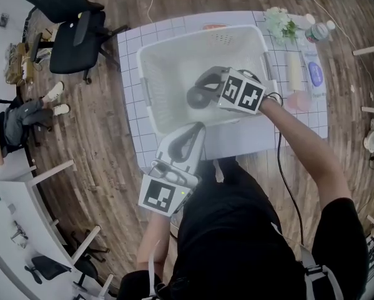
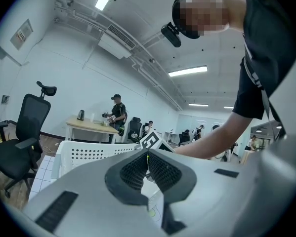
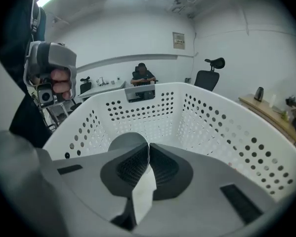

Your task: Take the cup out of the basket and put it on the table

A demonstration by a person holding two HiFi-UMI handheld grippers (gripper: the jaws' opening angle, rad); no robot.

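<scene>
Right gripper view: the cup (image 3: 124, 141) is seen pinched by its thin wall in the right gripper (image 3: 148, 157), inside the basket (image 3: 222, 132). Lifting out is judged in hand. Next, the cup must be carried over the rim and set on the desk (image 1: 132, 86). The left gripper (image 2: 148, 158) is pressed together, empty.

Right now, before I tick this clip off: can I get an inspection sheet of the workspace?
Surface: white gridded table top on a wooden floor.
Job's things: white perforated plastic basket on the table; pale grey cup held within the basket's walls.
Clutter: white flowers, white bottle with a blue label and pink round item at the table end on the head view's right.
Grippers: right claw shut on the cup's wall; left claw shut, empty.
Cables: black cable along the right arm; white cable on the floor.
Surroundings: black office chairs; seated person.
</scene>
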